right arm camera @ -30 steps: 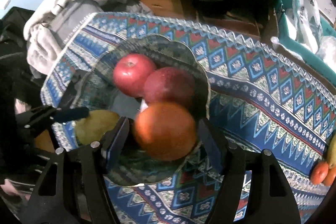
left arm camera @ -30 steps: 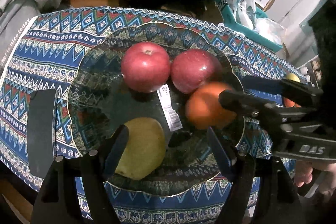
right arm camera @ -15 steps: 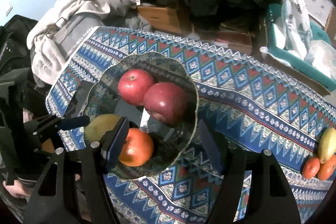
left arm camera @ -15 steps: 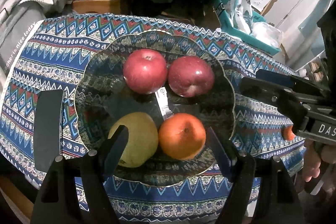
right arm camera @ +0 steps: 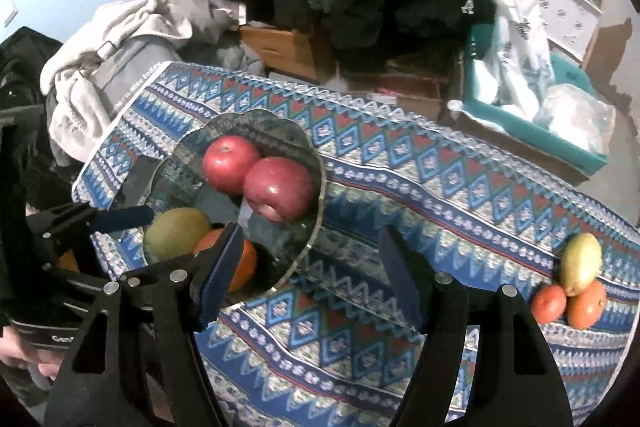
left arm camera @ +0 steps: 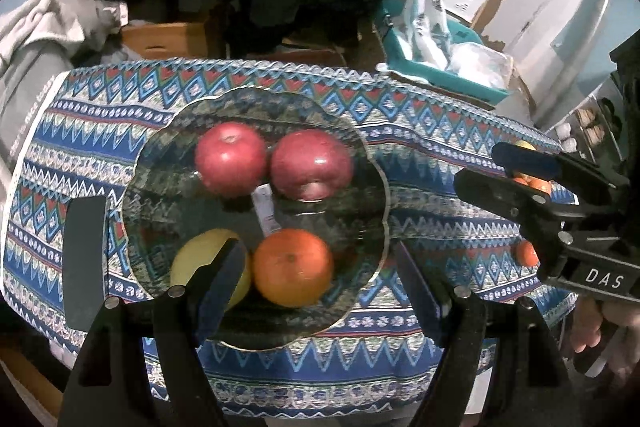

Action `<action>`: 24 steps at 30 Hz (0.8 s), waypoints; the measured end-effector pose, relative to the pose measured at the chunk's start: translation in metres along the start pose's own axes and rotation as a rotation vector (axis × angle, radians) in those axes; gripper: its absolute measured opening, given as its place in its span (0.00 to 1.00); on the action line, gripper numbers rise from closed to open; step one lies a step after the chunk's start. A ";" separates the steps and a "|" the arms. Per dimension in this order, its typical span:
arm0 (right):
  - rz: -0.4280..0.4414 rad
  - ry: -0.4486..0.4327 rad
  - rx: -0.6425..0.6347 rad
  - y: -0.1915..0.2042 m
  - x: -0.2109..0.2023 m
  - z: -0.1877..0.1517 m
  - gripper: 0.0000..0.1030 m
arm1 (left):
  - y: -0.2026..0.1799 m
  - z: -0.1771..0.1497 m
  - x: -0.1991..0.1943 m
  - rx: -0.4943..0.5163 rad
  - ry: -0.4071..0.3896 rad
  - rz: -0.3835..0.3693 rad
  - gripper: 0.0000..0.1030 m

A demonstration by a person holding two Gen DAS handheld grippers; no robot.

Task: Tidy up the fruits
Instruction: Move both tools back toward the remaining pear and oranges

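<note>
With both my left fingers (left arm camera: 320, 267) and right fingers (right arm camera: 308, 259) apart and empty, the orange (left arm camera: 293, 268) sits in the glass dish (left arm camera: 372, 163) below, probably leaving the loose fruits (right arm camera: 576, 283) right of my right fingers next.

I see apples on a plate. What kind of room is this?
Probably a cluttered room in a home: a patterned tablecloth, piled clothes and cardboard boxes behind.

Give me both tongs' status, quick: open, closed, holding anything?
Left tongs: open, holding nothing, above the orange in the glass bowl.
Right tongs: open, empty.
</note>
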State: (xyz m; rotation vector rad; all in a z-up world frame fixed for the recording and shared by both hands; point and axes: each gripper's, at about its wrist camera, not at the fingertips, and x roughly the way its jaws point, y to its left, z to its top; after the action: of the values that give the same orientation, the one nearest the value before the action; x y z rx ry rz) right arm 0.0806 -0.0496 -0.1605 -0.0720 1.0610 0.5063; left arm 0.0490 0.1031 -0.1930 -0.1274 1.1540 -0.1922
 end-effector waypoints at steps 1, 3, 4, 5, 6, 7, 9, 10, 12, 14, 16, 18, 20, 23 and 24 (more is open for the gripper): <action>-0.006 -0.002 0.003 -0.003 -0.003 -0.002 0.69 | -0.006 0.001 -0.001 0.008 0.000 -0.003 0.77; -0.021 -0.007 0.007 -0.009 -0.010 -0.005 0.69 | -0.013 0.002 -0.001 0.020 -0.001 -0.006 0.77; -0.029 -0.011 0.008 -0.011 -0.013 -0.007 0.69 | -0.017 0.002 -0.001 0.025 -0.001 -0.006 0.77; -0.041 -0.016 0.009 -0.015 -0.017 -0.009 0.69 | -0.022 0.003 -0.001 0.033 -0.001 -0.007 0.77; -0.051 -0.020 0.010 -0.017 -0.020 -0.011 0.69 | -0.026 0.003 -0.001 0.039 -0.001 -0.008 0.77; -0.059 -0.024 0.013 -0.021 -0.024 -0.013 0.69 | -0.030 0.003 -0.001 0.046 -0.003 -0.009 0.77; -0.066 -0.029 0.028 -0.029 -0.030 -0.016 0.69 | -0.037 0.003 -0.002 0.056 -0.006 -0.007 0.77; -0.067 -0.030 0.037 -0.033 -0.033 -0.019 0.70 | -0.041 0.004 -0.002 0.062 -0.006 -0.008 0.77; -0.079 -0.035 0.053 -0.041 -0.040 -0.024 0.70 | -0.050 0.004 -0.003 0.079 -0.007 -0.008 0.77; -0.111 -0.041 0.060 -0.049 -0.046 -0.028 0.70 | -0.057 0.004 -0.004 0.093 -0.008 -0.004 0.77; -0.133 -0.046 0.064 -0.055 -0.052 -0.032 0.70 | -0.066 0.004 -0.004 0.111 -0.010 -0.003 0.77; -0.146 -0.054 0.078 -0.062 -0.059 -0.036 0.70 | -0.074 0.004 -0.005 0.128 -0.013 -0.001 0.77; -0.150 -0.064 0.094 -0.070 -0.067 -0.039 0.70 | -0.083 0.004 -0.006 0.144 -0.017 0.005 0.77; -0.172 -0.075 0.108 -0.080 -0.078 -0.045 0.71 | -0.094 0.003 -0.007 0.168 -0.021 0.009 0.77; -0.182 -0.078 0.110 -0.083 -0.081 -0.047 0.72 | -0.098 0.003 -0.007 0.173 -0.021 0.011 0.77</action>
State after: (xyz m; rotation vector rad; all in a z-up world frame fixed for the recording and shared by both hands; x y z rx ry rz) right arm 0.0471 -0.1660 -0.1304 -0.0509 0.9930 0.2832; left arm 0.0408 0.0093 -0.1660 0.0299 1.1114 -0.2795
